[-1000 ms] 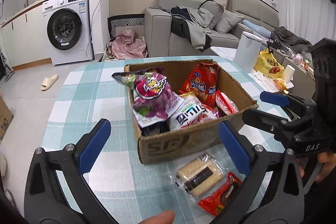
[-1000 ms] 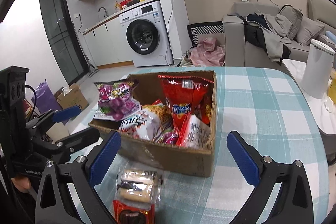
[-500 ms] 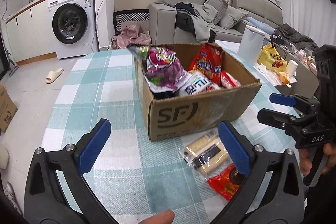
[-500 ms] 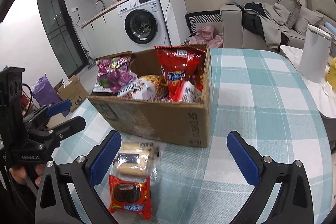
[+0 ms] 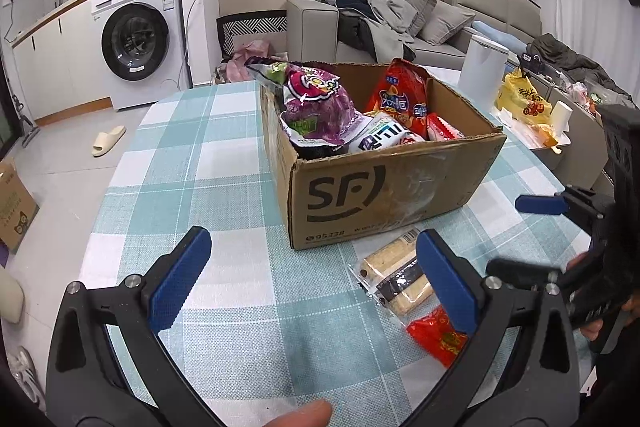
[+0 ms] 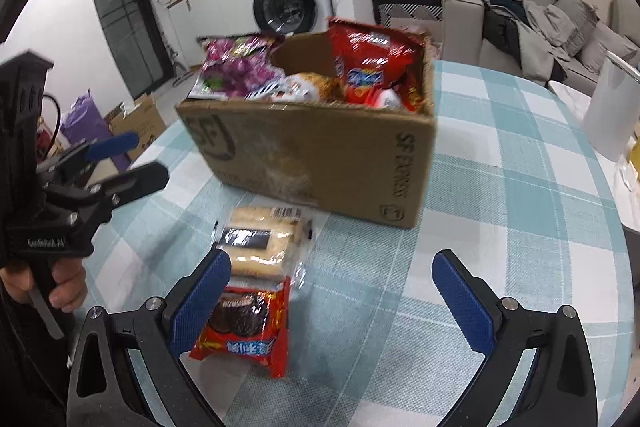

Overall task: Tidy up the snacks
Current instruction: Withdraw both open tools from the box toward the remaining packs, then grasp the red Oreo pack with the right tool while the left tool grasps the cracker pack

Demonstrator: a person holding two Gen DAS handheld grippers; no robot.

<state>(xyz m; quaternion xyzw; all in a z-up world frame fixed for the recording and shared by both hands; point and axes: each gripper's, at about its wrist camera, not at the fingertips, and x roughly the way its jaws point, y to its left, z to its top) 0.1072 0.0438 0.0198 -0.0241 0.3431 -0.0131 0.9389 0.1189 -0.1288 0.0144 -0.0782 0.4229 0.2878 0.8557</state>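
Right wrist view: a cardboard box (image 6: pixel 320 155) stands in the centre of the frame on a checked tablecloth (image 6: pixel 500 187) and already holds several bags, among them a purple bag (image 6: pixel 236 71) at its upper left and a red bag (image 6: pixel 368 63) standing upright at its upper right. Two snacks are not yet packed: a clear biscuit pack (image 6: pixel 260 241) lying just below the box, and a red cookie packet (image 6: pixel 244 327) at lower centre, its top edge touching or slightly overlapping the biscuit pack. The task therefore appears mostly done, with these two items left.

The right gripper (image 6: pixel 332 303) fills the bottom of the frame, fingers spread wide and holding nothing; its left-hand pad sits over the red cookie packet's edge, though the blurred view does not show whether they touch.

Left wrist view: the left gripper (image 5: pixel 316 283) at the bottom of the frame is likewise spread wide and empty, above bare tablecloth to the lower left of the box.
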